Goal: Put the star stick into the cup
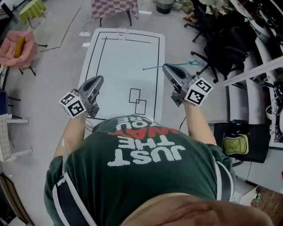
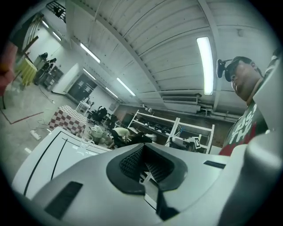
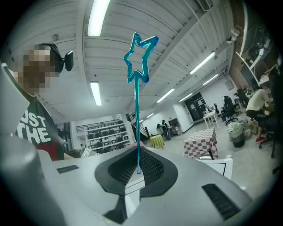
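A thin teal star stick (image 1: 155, 68) is clamped in my right gripper (image 1: 167, 69), which is shut on it over the right edge of the white table (image 1: 119, 62). In the head view the stick lies level, its star end (image 1: 194, 63) pointing right, off the table. The right gripper view shows the stick (image 3: 136, 114) rising from between the pads to the star outline (image 3: 140, 57). A clear glass cup (image 1: 122, 32) stands at the table's far edge, also visible as the cup (image 2: 87, 142) in the left gripper view. My left gripper (image 1: 96, 82) hovers at the near left, shut and empty.
Black lines and two small overlapping rectangles (image 1: 137, 101) are drawn on the table. A checkered-cloth table (image 1: 114, 8) stands beyond the far end. Black office chairs (image 1: 223, 48) crowd the right side. A pink seat (image 1: 17, 47) is at the left.
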The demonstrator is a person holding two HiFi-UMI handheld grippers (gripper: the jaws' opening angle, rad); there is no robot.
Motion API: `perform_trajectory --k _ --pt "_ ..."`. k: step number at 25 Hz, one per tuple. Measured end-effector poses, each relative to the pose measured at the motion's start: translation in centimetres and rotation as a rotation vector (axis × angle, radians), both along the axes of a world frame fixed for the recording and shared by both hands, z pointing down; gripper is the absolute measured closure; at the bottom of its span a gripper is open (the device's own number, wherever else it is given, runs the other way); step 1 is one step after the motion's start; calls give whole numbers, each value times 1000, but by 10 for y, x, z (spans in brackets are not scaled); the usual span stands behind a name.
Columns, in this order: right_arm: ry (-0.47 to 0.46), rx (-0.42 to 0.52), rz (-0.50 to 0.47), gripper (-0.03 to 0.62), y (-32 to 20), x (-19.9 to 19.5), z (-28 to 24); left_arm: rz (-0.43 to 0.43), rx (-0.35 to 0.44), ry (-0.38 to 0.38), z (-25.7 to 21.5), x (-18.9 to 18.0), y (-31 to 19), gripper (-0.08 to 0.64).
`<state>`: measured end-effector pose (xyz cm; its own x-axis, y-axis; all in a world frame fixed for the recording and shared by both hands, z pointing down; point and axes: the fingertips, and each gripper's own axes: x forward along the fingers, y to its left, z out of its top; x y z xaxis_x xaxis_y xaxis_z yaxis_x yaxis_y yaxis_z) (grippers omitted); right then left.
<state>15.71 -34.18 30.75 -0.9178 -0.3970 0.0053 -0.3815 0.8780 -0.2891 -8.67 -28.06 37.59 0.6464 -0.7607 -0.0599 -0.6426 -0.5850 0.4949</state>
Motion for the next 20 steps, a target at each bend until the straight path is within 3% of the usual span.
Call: perform_trajectory --k 3,6,14,20 --pt "14 8 -12 549 -36 16 12 -21 -8 -13 11 10 -22 549" --pt "3 6 11 549 -72 9 12 -32 -28 -56 16 -7 -45 549" --pt "35 13 118 549 -175 -63 11 33 21 -93 33 -88 -156 549" --pt "107 36 124 549 -265 -122 31 70 54 -106 56 -111 -239 549"
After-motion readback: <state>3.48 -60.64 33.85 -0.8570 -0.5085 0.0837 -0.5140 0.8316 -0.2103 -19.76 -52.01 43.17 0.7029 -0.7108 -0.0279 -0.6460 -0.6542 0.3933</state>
